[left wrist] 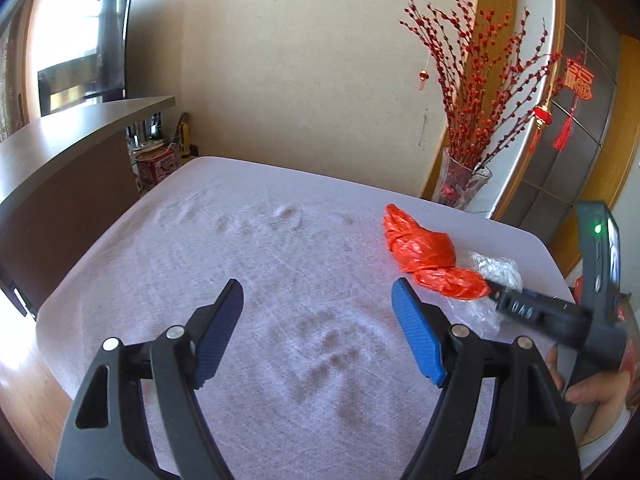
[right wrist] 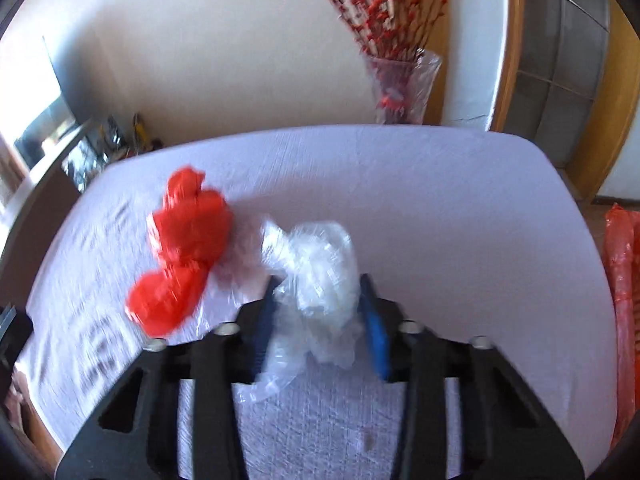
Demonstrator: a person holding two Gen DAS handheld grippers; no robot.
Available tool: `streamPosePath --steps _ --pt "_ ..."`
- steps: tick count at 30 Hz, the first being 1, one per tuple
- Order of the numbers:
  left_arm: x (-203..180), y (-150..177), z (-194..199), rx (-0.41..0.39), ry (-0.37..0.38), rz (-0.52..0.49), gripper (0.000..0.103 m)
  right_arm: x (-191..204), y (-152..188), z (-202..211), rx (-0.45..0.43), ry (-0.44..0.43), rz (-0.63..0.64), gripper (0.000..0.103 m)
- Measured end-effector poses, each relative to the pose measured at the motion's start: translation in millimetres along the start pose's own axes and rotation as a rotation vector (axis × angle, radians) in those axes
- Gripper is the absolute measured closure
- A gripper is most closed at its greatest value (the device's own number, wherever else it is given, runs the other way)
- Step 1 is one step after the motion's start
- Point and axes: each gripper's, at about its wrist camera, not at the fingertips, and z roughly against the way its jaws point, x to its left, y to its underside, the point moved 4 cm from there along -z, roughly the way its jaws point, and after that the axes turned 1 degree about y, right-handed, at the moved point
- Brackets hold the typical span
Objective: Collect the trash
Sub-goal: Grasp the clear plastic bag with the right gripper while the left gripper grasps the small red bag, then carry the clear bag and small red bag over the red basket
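Reaching over the near part of the table (left wrist: 168, 240), the left gripper (left wrist: 318, 300) hangs with its blue-padded jaws spread wide and nothing between them; beneath it lies only the pale, wrinkled tablecloth. Off to its right, a hand (left wrist: 592, 384) carries the right gripper (right wrist: 318, 300), whose dark fingers point down at the trash. In the right wrist view that gripper's blue pads (right wrist: 374, 328) sit on either side of a crumpled wad of clear plastic wrap (right wrist: 316, 272), and the film bulges out above and below them; the jaws are drawn in against the wad and appear to pinch it, though motion blur softens the contact. The clear plastic rests on the cloth near the table's right side. Just beside it, to its left in the right wrist view, lies a crumpled red plastic bag (right wrist: 180, 248), touching or nearly touching the clear film. Farther back, past the table's far edge, a glass vase (left wrist: 460, 184) holds tall red berry branches (left wrist: 480, 80) against a cream wall. A dark wooden counter (left wrist: 72, 140) runs along the left, with a television screen (left wrist: 100, 52) behind it.
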Motion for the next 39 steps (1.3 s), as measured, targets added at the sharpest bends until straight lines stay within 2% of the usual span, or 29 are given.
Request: streamPosePath --steps 2,4,8,12,16,21,24,26,28,30,39 --pt "-6.3 -1.5 -1.6 0.004 0.008 -0.01 0.028 0.3 4.0 4.8 -0.018 0.007 0.02 0.076" --pt "-14.4 -6.2 -5.3 0.008 0.023 -0.024 0.028 -2.8 7.0 11.2 -0.027 0.006 0.021 0.079" --pt "-33.8 -18.6 -13.5 0.023 0.067 -0.057 0.028 -20.0 10.9 24.2 -0.051 0.029 0.013 0.079" --pt "-60.6 -34.4 -33.9 0.059 0.111 -0.103 0.028 -54.2 18.9 40.6 -0.072 0.083 -0.037 0.079" --pt "-82.9 -44.0 -64.3 0.111 0.113 -0.13 0.028 -90.1 29.2 55.6 -0.083 0.119 -0.098 0.079" --pt "-97.8 -43.6 -108.7 0.224 0.095 -0.099 0.028 -123.7 39.6 72.0 -0.088 0.145 -0.153 0.079" --pt "-104.8 -39.8 -131.2 0.27 0.057 -0.106 0.028 -135.4 46.5 78.2 -0.088 0.153 -0.165 0.079" --pt "-106.1 -37.2 -139.8 0.284 0.047 -0.108 0.033 -139.8 47.7 79.9 -0.09 0.152 -0.171 0.079" --pt "-107.9 -33.6 -146.3 0.301 0.055 -0.104 0.045 -142.4 49.3 81.9 -0.094 0.151 -0.174 0.079" --pt "-109.4 -30.6 -148.8 0.306 0.065 -0.104 0.05 -143.3 48.7 83.4 -0.1 0.149 -0.178 0.079" --pt "-120.7 -16.4 -147.7 0.313 0.098 -0.135 0.066 -145.2 49.6 88.5 -0.108 0.145 -0.186 0.079"
